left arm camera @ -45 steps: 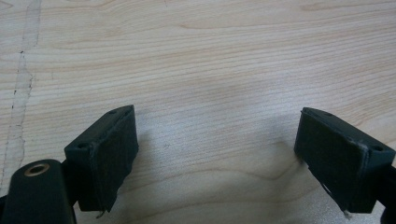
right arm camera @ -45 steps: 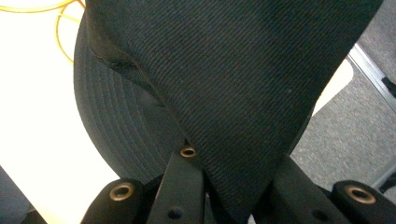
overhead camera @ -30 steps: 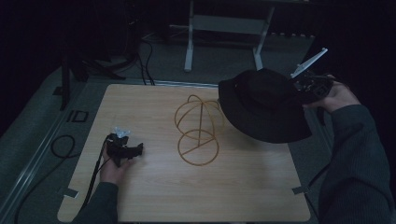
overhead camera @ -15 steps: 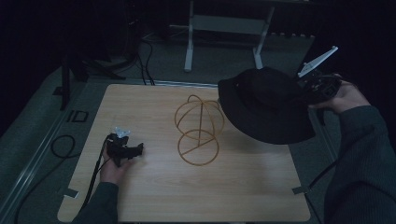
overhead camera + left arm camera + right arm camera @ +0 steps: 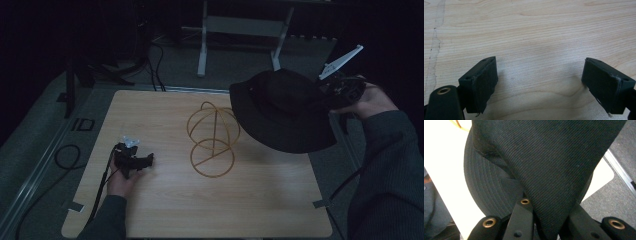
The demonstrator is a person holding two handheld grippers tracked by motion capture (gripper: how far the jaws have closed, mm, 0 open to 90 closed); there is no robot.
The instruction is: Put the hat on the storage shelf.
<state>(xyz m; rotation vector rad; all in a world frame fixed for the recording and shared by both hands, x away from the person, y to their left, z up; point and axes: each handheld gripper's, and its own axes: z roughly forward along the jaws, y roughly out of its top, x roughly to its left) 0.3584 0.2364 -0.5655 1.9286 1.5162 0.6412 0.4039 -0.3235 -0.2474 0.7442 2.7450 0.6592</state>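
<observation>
Black bucket hat — pinched by its fabric in the right gripper, aloft beside the wire stand; left gripper idle, jaws wide, on the table — likely best lowered crown-centred over the stand's dome.

Table is mostly open, just the wire stand mid-table and the hat (held up off it) crowding the right side.
</observation>
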